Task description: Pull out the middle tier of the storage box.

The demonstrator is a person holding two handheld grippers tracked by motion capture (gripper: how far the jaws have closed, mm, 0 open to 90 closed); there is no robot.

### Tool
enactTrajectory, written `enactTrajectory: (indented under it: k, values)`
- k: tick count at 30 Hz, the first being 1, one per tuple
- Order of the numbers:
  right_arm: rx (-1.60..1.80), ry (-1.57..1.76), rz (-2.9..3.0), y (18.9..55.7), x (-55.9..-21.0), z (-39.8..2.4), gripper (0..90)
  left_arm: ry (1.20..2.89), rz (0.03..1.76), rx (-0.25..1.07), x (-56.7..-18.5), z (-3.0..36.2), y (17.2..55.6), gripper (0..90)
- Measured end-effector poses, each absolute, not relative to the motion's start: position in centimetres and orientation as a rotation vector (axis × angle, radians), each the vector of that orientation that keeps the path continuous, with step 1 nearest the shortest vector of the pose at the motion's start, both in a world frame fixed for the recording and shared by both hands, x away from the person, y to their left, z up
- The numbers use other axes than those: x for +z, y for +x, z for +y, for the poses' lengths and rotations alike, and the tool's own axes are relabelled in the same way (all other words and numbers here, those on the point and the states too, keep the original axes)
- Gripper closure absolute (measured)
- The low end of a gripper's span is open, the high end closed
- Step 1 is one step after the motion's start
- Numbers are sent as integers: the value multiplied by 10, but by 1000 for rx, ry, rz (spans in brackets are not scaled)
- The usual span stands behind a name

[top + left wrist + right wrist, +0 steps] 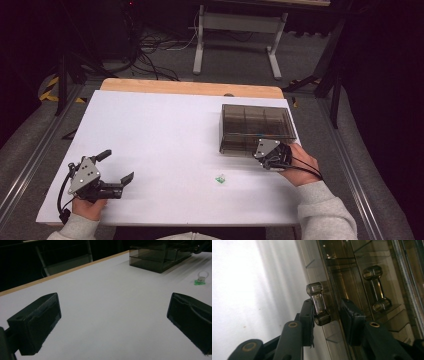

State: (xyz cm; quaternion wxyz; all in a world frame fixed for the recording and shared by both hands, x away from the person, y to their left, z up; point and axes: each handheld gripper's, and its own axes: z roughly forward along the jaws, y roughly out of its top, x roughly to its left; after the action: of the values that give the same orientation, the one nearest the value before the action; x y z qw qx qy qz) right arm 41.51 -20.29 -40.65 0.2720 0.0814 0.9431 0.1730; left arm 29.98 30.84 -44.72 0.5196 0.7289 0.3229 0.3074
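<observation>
My left gripper [116, 168] sits at the lower left of the high view, low over the white tabletop [165, 135], its jaws spread wide with nothing between them. In the left gripper view the two black jaws stand at the lower left and lower right corners, and a broad bare stretch of white runs between them up to the wooden far edge [62, 273] crossing the upper left of the frame. That side offers plenty of open room.

My right gripper [262, 154] is at the right of centre in the high view, pressed up against the near wall of the smoky, see-through compartment box [256, 122]. The box lies in the upper right part of the tabletop, its right side close to the tabletop's right edge. In the right gripper view my jaws stand partly apart around a small dumbbell-shaped latch [318, 305] on the box wall; the left jaw touches it, while the right jaw stands just beside it with a gap, so it is not clamped. A second latch [377, 288] of the same shape shows at the upper right of that frame.

A small green piece with a clear ring [220, 178] lies alone on the tabletop at lower centre of the high view, between my two hands, well apart from both grippers.
</observation>
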Motion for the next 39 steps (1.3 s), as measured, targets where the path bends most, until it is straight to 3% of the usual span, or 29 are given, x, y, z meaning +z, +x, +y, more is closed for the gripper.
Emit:
enactTrajectory:
  k: [39]
  values:
    - [438, 167, 2560, 381, -403, -206, 661, 1748, 774, 745, -447, 309, 300, 2]
